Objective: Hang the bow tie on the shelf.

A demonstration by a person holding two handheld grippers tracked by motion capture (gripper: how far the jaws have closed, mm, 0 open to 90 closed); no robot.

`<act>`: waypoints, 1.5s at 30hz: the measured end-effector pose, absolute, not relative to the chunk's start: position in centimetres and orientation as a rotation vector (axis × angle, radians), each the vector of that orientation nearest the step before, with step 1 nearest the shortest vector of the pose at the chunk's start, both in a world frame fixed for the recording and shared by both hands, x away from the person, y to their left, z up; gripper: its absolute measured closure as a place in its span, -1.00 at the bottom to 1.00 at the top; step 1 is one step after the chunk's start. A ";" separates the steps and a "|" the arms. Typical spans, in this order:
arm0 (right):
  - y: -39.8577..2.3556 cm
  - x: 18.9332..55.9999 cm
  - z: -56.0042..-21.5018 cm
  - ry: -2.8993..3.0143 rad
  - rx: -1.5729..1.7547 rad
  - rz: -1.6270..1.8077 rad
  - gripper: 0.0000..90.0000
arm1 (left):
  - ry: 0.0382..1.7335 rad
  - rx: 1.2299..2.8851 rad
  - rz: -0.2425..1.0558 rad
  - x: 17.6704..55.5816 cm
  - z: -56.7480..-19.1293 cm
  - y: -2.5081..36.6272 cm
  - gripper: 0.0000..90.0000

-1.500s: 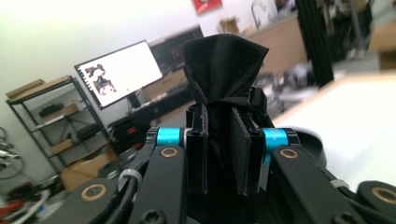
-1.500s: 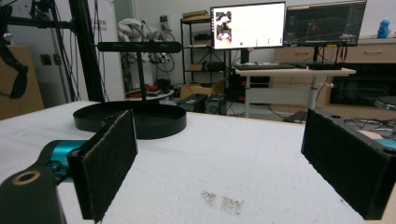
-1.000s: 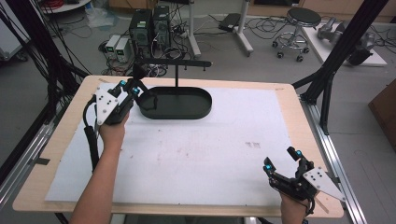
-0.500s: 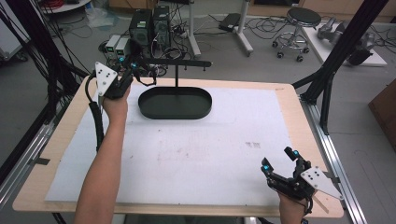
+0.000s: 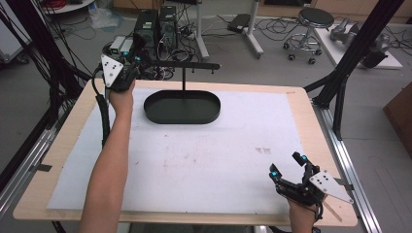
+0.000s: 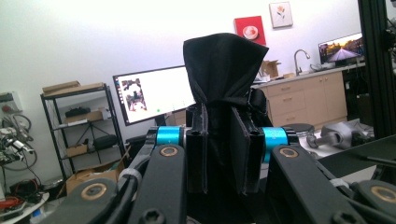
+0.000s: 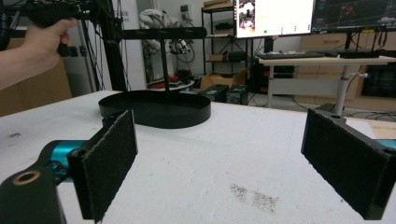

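- Left gripper (image 6: 218, 154), at ten o'clock on the table (image 5: 296, 99), clamps a black cloth (image 6: 224, 65).
- Right gripper (image 5: 287, 167), at five o'clock, jaws wide apart.

Worktop (image 5: 301, 104): we find a sheet (image 5: 204, 160) over most of it. Tray (image 5: 182, 108) on the sheet, far centre; a post rises from it to a crossbar (image 5: 194, 65). Left gripper (image 5: 130, 68) raised at the bar's left end, cloth (image 6: 223, 70) between its jaws. Right gripper (image 5: 286, 167) at the near right corner, well apart from the tray.
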State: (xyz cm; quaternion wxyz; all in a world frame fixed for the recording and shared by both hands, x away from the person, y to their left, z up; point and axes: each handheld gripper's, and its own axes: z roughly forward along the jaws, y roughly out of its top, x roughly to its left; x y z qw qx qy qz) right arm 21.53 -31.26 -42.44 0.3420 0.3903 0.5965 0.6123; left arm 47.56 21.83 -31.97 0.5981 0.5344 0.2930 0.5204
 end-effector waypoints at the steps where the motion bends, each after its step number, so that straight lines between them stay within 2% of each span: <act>1: -31.2 21.6 -42.5 1.558 1.017 1.595 -0.79 | 0.688 1.245 1.213 48.0 -32.2 22.0 0.72; 20: -30.5 21.8 -42.5 1.591 0.988 1.569 -0.79 | 0.832 1.268 1.221 50.0 -34.7 24.2 0.66; 22: -30.5 21.8 -42.5 1.591 0.988 1.569 -0.79 | 0.849 1.280 1.222 50.1 -34.9 24.4 0.48; 23: -30.5 21.7 -42.5 1.590 0.989 1.571 -0.79 | 0.888 1.284 1.214 50.1 -35.0 24.7 0.23; 25: -30.5 21.7 -42.4 1.586 0.987 1.573 -0.79 | 0.923 1.281 1.202 50.1 -35.2 25.1 -0.01; 32: -30.4 21.7 -42.4 1.588 0.987 1.572 -0.79 | 0.949 1.291 1.199 49.0 -34.9 25.9 -0.52; 40: -30.7 21.9 -42.5 1.576 1.005 1.564 -0.79 | 0.925 1.298 1.225 45.1 -33.8 27.4 -0.61; 45: -31.3 22.0 -42.6 1.552 1.024 1.552 -0.79 | 0.917 1.283 1.168 41.1 -32.7 28.5 -0.65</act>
